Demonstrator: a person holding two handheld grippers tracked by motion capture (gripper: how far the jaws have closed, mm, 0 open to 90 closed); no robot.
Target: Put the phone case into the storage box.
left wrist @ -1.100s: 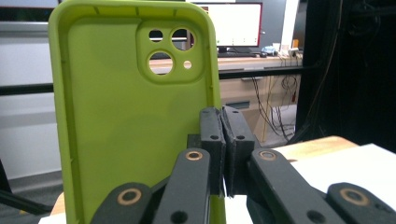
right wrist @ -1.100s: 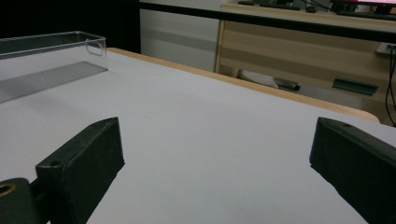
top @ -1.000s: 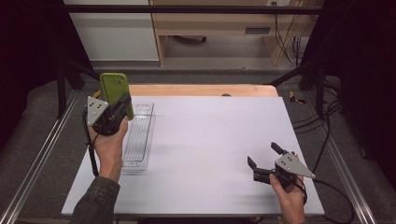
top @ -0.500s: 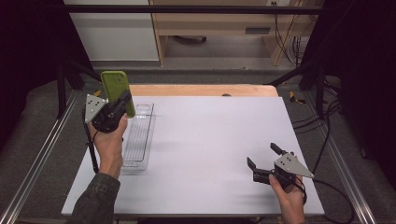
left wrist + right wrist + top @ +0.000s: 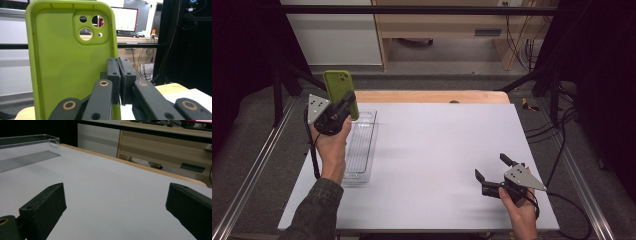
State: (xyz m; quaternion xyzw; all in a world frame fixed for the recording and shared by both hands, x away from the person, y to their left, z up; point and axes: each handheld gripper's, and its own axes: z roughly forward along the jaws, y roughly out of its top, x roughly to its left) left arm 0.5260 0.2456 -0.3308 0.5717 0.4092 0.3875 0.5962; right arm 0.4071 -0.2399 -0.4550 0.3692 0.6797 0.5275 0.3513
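A lime-green phone case (image 5: 338, 89) stands upright in the air over the table's back left corner. My left gripper (image 5: 348, 106) is shut on the case's edge. In the left gripper view the case's hollow inside (image 5: 67, 62) faces the camera, camera holes at the top, and my left gripper (image 5: 119, 65) has its two pads pressed together on the case's right rim. My right gripper (image 5: 491, 168) rests low at the table's front right, held by a hand, open with nothing between its jaws. In its own view my right gripper (image 5: 115, 202) looks along the bare white tabletop.
A clear plastic tray (image 5: 362, 150) lies on the white table (image 5: 442, 145) at the left, under the left hand, and its far end (image 5: 27, 145) is in the right gripper view. A wooden strip edges the table's back. Cables trail off to the right.
The left hand has lifted the green case slightly. The right gripper has stayed where it was.
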